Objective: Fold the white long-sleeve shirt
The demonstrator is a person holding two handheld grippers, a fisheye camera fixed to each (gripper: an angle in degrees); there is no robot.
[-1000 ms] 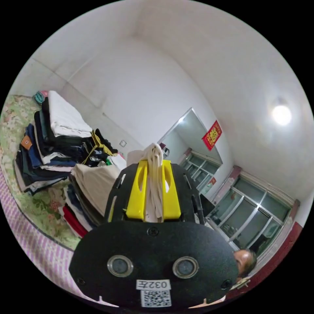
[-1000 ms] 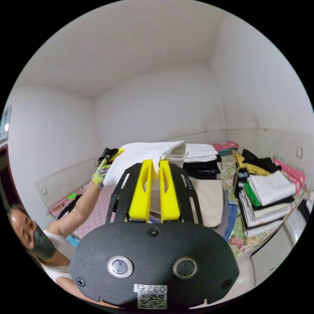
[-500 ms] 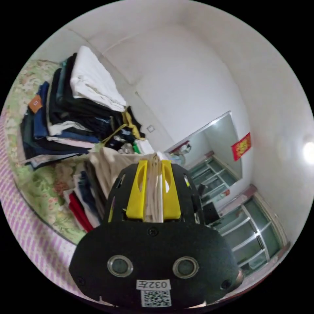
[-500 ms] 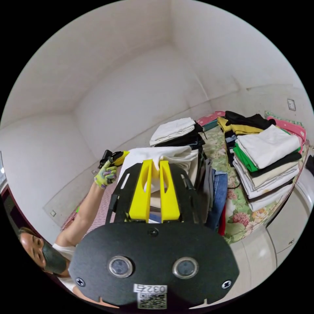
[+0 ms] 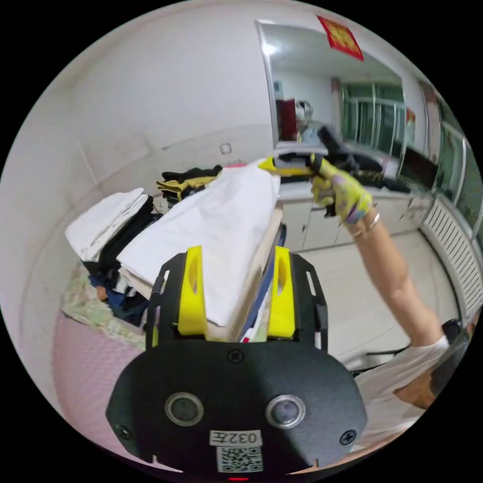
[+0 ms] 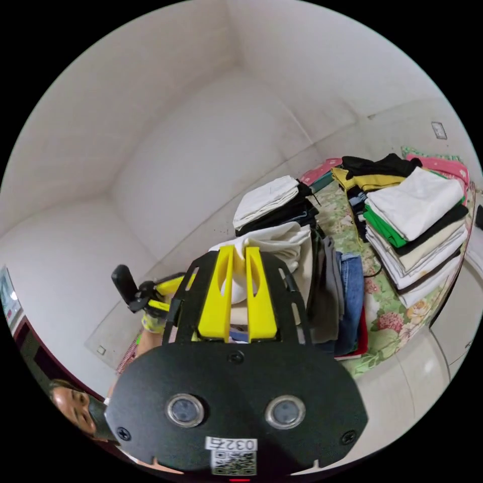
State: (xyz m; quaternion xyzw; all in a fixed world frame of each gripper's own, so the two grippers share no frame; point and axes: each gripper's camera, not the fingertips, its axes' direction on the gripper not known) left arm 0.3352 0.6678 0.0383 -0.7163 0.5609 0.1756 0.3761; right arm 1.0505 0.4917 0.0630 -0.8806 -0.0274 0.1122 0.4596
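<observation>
Our left claw (image 5: 235, 289) stands wide, its yellow jaws apart and touching no cloth. Just past it the folded white long-sleeve shirt (image 5: 216, 226) lies on top of a stack of folded clothes (image 6: 322, 297) on the floral bedspread (image 6: 387, 322). Our right claw (image 6: 235, 292) is narrow, its jaws nearly together and pinching the shirt's far edge. In the left gripper view, a gloved hand (image 5: 339, 193) holds that claw at the shirt's corner.
</observation>
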